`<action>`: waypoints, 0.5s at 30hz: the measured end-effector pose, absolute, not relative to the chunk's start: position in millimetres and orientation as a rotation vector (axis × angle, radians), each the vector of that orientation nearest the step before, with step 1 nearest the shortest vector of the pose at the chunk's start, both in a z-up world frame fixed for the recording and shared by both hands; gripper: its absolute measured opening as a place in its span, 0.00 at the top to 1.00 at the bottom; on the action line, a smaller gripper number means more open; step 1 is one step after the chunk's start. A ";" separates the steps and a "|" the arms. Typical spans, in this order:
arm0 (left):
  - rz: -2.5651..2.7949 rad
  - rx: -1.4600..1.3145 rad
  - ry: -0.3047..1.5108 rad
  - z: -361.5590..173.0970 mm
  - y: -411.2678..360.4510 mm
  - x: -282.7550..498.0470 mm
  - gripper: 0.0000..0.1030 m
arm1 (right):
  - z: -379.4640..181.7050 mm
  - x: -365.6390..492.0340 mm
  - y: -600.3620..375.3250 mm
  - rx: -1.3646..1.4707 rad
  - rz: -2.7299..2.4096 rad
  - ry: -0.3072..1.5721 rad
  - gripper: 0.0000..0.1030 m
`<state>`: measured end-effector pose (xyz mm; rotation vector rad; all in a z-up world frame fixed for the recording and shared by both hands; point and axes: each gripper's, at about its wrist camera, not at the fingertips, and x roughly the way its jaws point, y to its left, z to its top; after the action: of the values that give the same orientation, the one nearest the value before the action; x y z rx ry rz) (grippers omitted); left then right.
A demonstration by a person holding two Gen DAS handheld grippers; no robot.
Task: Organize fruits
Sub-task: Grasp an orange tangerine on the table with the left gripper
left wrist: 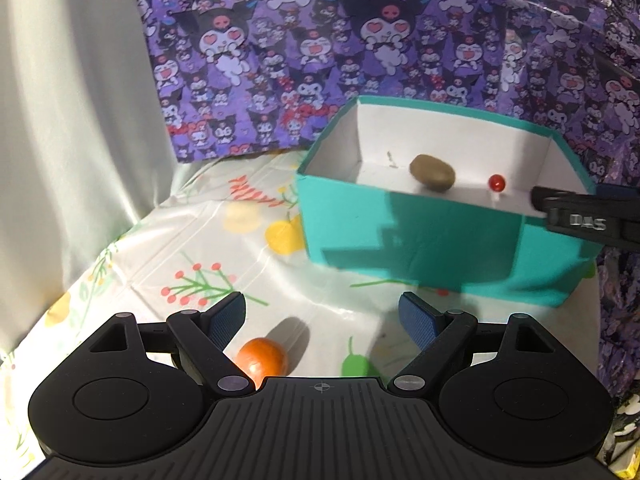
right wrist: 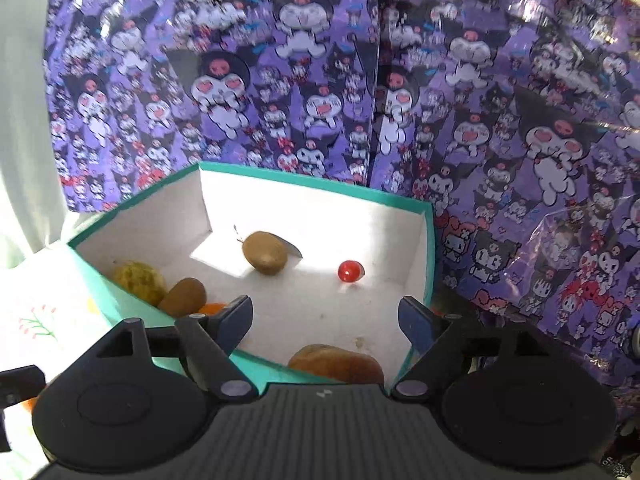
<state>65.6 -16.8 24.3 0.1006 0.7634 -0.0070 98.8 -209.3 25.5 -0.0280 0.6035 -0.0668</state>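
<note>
A teal box with a white inside stands on the flowered tablecloth. It holds a brown kiwi and a small red cherry tomato. My left gripper is open and empty, low over the cloth, with an orange fruit just below its left finger. My right gripper is open and empty above the box. Below it lie a kiwi, the tomato, a yellow fruit, a second kiwi and a tan fruit. The right gripper's body shows at the box's right edge.
A purple cartoon-print sheet hangs behind and right of the box. A white curtain hangs at the left. The flowered tablecloth stretches left of the box.
</note>
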 end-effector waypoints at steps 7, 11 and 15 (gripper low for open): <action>-0.008 0.129 0.795 1.9 2.9 63.9 0.15 | 21.5 54.0 -195.4 -0.060 -0.002 0.583 0.17; -0.050 0.133 0.827 -14.3 10.6 67.0 0.15 | 8.7 44.7 -189.4 -0.074 0.020 0.632 0.17; -0.048 0.109 0.866 -25.8 19.1 75.2 0.22 | -0.1 39.8 -183.4 -0.078 0.027 0.662 0.17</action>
<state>75.2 19.1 -25.8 0.1094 0.8659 -0.0475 39.8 -183.4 -0.1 -0.0779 0.6624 0.0275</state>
